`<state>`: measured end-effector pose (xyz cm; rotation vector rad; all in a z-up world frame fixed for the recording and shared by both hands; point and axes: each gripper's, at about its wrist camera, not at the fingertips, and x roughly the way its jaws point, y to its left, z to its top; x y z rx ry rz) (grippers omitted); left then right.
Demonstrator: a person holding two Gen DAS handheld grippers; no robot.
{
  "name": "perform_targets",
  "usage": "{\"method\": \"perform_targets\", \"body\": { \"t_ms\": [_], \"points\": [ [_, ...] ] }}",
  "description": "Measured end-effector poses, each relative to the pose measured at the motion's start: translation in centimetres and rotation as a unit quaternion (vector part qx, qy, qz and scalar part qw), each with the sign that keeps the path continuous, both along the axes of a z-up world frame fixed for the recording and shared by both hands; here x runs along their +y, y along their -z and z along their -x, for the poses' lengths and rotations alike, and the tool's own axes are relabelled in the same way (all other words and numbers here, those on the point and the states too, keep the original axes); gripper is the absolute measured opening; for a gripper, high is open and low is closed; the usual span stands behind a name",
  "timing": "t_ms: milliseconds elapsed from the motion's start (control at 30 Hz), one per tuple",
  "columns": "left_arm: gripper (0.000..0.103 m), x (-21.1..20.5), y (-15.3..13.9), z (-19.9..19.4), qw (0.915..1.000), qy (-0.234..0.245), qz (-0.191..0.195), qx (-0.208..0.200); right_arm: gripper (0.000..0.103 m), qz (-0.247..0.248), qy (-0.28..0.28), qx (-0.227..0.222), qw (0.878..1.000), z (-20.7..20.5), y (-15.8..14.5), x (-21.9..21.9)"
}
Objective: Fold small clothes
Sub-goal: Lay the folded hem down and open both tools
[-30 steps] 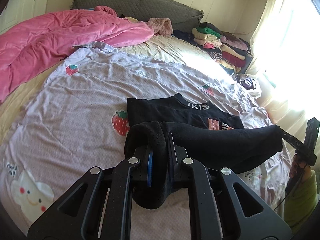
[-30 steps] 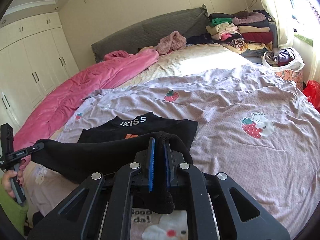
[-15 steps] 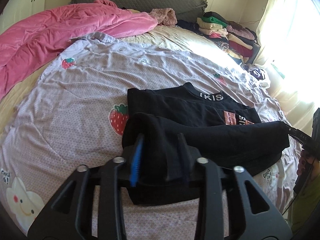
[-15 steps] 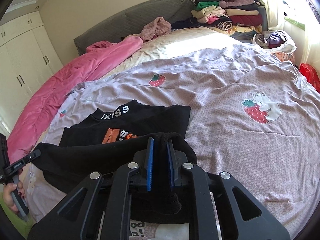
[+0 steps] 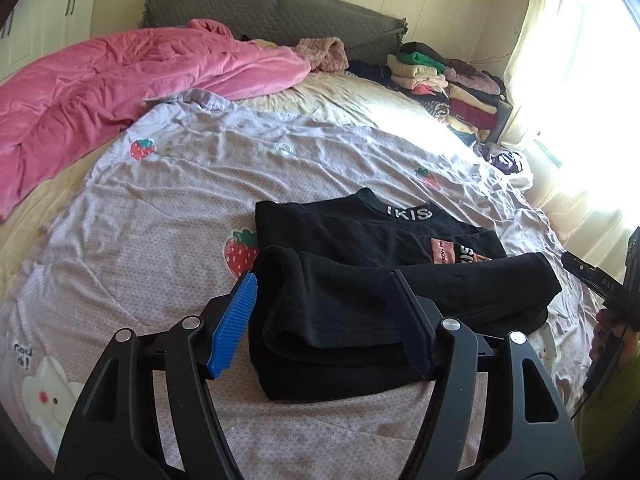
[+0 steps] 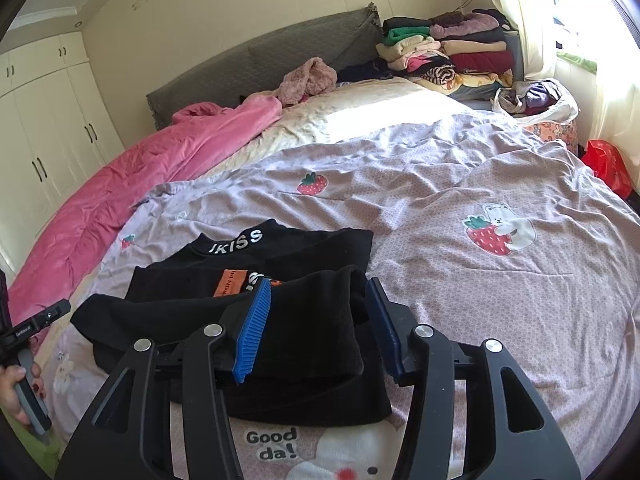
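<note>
A small black top [image 5: 360, 240] with white collar lettering and an orange patch lies on the lilac strawberry bedspread [image 5: 160, 220], its lower half doubled up over the chest. My left gripper [image 5: 322, 284] straddles the fold's left corner; its jaws are opening, pads off the cloth. In the right wrist view the same top [image 6: 280, 248] lies with its folded hem [image 6: 312, 320] between the blue pads of my right gripper [image 6: 318, 290], whose jaws are opening too and no longer pinch it. Each view shows the other gripper at its edge, held by a hand [image 6: 16, 380].
A pink duvet [image 5: 100, 88] is heaped at the bed's left side. A grey headboard [image 5: 260, 16] and stacked folded clothes [image 6: 448, 52] stand at the far end. A bag of clothes [image 6: 536, 98] and a red bag [image 6: 604, 164] sit by the window.
Both grippers were shut on the black hem held above the bed. They have opened, and the folded hem now rests on the top.
</note>
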<state>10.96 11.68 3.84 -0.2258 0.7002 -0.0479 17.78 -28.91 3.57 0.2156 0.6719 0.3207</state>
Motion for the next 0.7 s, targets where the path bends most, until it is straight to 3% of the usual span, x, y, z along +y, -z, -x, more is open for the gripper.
{"method": "perform_targets", "body": {
  "t_ms": [167, 367, 533, 700],
  "points": [
    [0.059, -0.2, -0.1, 1.5, 0.9999, 0.007, 0.008, -0.007, 0.050, 0.010, -0.015, 0.009, 1.000, 1.7, 0.2, 0.2],
    [0.059, -0.8, 3.3, 2.5, 0.9977, 0.022, 0.053, 0.036, 0.050, 0.015, -0.039, 0.041, 0.998, 2.8, 2.0, 1.2],
    [0.059, -2.0, 6.0, 2.5, 0.9937, 0.034, 0.082, 0.068, 0.050, -0.004, -0.043, 0.075, 0.996, 2.5, 4.2, 1.9],
    [0.059, -2.9, 6.9, 1.7, 0.9902, 0.048, 0.105, 0.078, 0.050, -0.032, -0.047, 0.091, 0.994, 1.6, 5.3, 2.3]
  ]
}}
